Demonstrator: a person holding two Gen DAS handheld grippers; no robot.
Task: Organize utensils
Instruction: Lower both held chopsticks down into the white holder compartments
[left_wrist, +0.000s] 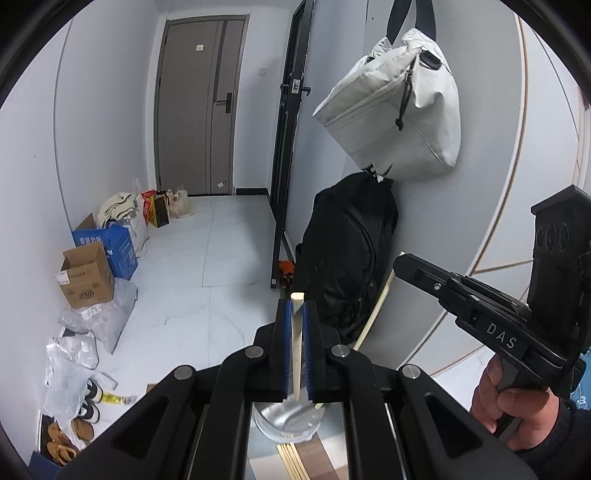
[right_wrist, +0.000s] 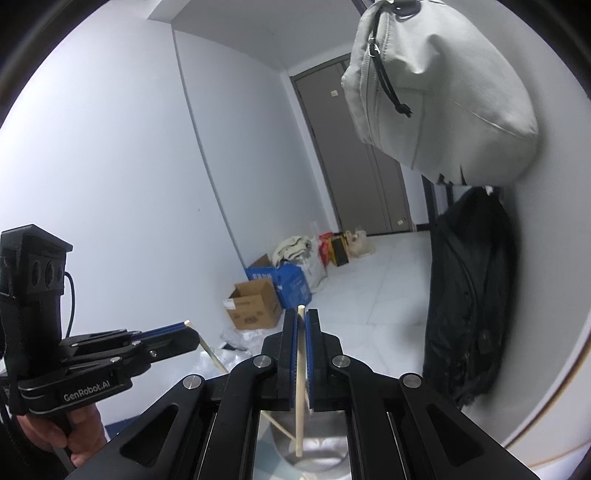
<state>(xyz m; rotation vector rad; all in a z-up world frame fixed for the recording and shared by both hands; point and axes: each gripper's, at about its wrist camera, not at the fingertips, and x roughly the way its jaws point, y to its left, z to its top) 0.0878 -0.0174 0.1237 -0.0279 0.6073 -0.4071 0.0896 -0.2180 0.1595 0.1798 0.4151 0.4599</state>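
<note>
Left wrist view: our left tool is clamped on a chopstick, tip down over the glass cup. Our right tool grips a second chopstick above the same cup. We should keep both sticks steep, lower them inside the rim, then let go. Spare chopsticks lie on the table.

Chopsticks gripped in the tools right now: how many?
2: one chopstick in the left tool, another chopstick in the right tool. Loose chopsticks lie on the table, partly hidden.
</note>
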